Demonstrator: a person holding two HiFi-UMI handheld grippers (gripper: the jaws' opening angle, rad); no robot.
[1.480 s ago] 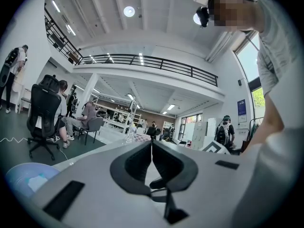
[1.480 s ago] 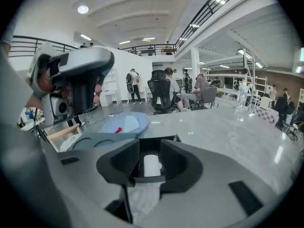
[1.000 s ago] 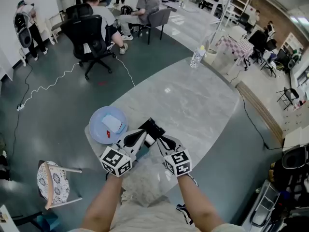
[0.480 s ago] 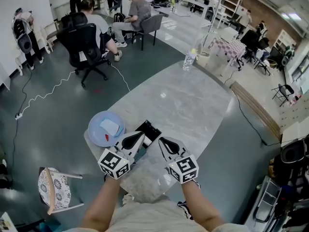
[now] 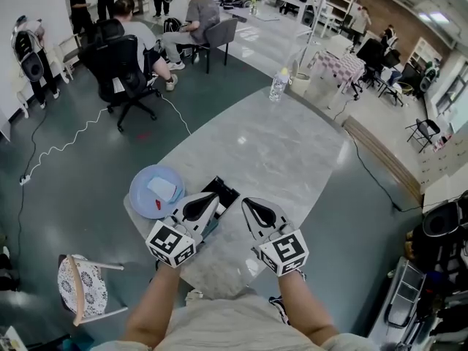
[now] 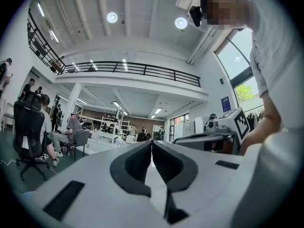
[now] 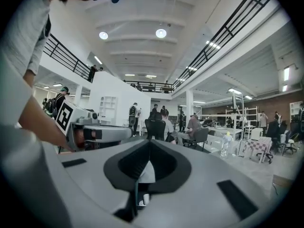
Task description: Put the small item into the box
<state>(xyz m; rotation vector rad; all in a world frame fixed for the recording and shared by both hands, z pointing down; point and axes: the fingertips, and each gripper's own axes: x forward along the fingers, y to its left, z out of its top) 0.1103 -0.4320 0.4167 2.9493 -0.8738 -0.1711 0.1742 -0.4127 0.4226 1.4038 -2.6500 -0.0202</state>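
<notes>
Nearest the camera, at the bottom of the head view, the person's two forearms (image 5: 157, 309) reach forward side by side. The left gripper (image 5: 207, 202) has its jaws pressed together with nothing between them. The right gripper (image 5: 248, 205) has just been closing its jaws; they now meet, and they too are empty. Both grippers point about level across the room rather than down. That looks like a rest or carry posture above the near edge of the surface (image 5: 270, 152), not a reach for anything.

Just past the grippers' tips, at frame centre, lies the open black box (image 5: 221, 192). The left gripper overlaps it in part, and I cannot tell what it holds. To its left sits a blue plate (image 5: 139, 185), which probably serves as a holding dish. On it a small red item (image 5: 156, 204) lies beside a pale flat piece (image 5: 161, 189). If the red item is the one meant, it is near the box, not in it, so the pick has yet to be made.

Farther up, a water bottle (image 5: 278, 85) stands at the surface's far end. Beyond it, at upper left, people sit around a black office chair (image 5: 117, 61).
</notes>
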